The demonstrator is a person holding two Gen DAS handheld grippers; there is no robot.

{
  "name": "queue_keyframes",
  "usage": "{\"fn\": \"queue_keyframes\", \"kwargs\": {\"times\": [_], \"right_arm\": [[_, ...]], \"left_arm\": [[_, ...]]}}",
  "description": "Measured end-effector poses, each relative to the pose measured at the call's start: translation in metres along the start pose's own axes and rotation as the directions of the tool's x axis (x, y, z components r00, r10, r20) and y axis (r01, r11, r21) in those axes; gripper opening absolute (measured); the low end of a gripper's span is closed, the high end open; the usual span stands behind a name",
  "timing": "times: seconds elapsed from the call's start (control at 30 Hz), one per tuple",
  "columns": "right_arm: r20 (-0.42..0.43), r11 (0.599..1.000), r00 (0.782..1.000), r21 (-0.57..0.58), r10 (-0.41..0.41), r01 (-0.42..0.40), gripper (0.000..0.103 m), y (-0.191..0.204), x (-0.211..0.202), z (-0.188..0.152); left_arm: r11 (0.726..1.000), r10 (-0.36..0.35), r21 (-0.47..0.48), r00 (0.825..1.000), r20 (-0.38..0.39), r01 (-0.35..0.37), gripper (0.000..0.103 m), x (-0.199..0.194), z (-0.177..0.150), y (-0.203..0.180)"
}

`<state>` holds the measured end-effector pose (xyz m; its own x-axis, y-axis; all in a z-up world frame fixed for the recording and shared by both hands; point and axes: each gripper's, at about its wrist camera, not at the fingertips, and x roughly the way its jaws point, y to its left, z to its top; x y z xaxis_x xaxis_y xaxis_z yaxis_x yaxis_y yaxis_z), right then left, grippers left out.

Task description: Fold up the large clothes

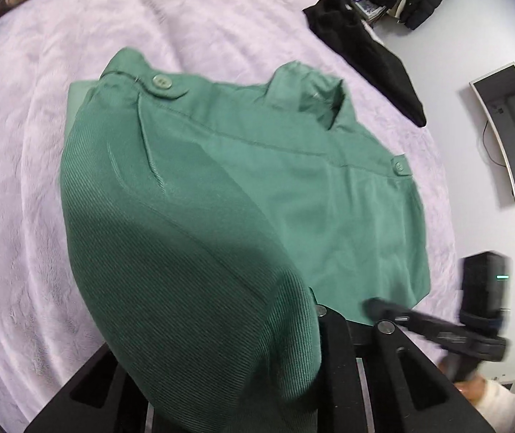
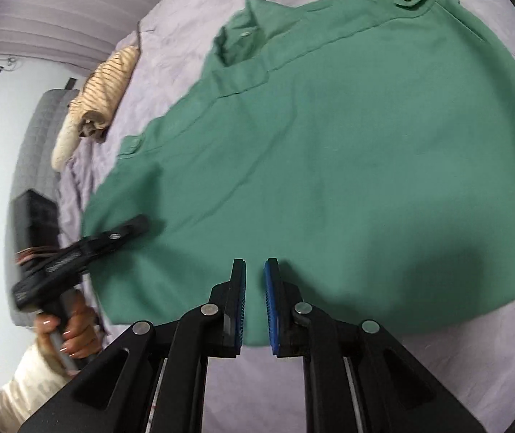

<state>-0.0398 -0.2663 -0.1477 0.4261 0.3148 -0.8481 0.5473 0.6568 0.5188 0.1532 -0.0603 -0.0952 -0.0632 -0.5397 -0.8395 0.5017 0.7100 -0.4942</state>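
- green shirt [image 2: 347, 137]: lies spread back-up on the lilac bed cover [image 2: 438, 361], with the collar at its far end and a buttoned tab on each shoulder.
- right gripper [image 2: 255, 265]: poised over the near hem of the green shirt; the blue-padded jaws are drawn almost together, leaving a thin slit with no cloth in it. the hem passes beneath the fingertips.
- left gripper [image 2: 138, 225]: at the shirt's side edge, held by a hand [image 2: 69, 328] in a cream sleeve; motion blur softens it, but its jaws look pressed together on the fabric.
- left wrist view: a fold of the green shirt rises from that edge and drapes over the gripper's left finger, hiding the pads; the rest of the shirt lies flat beyond.
- black garment [image 1: 369, 50]: well beyond the shirt's collar, at the bed's edge.
- striped cloth [image 2: 107, 83]: rolled, apart from the shirt's shoulder.
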Motion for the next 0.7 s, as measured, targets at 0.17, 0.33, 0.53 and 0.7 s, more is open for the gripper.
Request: {"fn": "queue_keyframes", "kwargs": {"times": [0.17, 0.33, 0.53, 0.7], "right_arm": [[-0.094, 1.000, 0.996, 0.010, 0.008, -0.007, 0.007, -0.027, 0.042, 0.002], [-0.113, 0.992, 0.986, 0.032, 0.121, -0.118, 0.007, -0.043, 0.026, 0.002], [0.063, 0.943, 0.957, 0.162, 0.283, -0.290, 0.011, -0.115, -0.055, -0.005], [0.168, 0.888, 0.941, 0.316, 0.294, -0.334, 0.013, -0.202, -0.094, -0.018]], "left_arm": [[0.994, 0.017, 0.111, 0.999, 0.033, -0.021, 0.022, -0.012, 0.005, -0.063], [0.937, 0.105, 0.329, 0.993, 0.057, -0.118, 0.022, -0.008, 0.003, -0.152], [0.796, 0.242, 0.558, 0.968, 0.060, -0.233, 0.022, 0.052, -0.007, -0.250], [0.705, 0.337, 0.657, 0.941, 0.020, -0.266, 0.023, 0.142, -0.026, -0.303]]}}
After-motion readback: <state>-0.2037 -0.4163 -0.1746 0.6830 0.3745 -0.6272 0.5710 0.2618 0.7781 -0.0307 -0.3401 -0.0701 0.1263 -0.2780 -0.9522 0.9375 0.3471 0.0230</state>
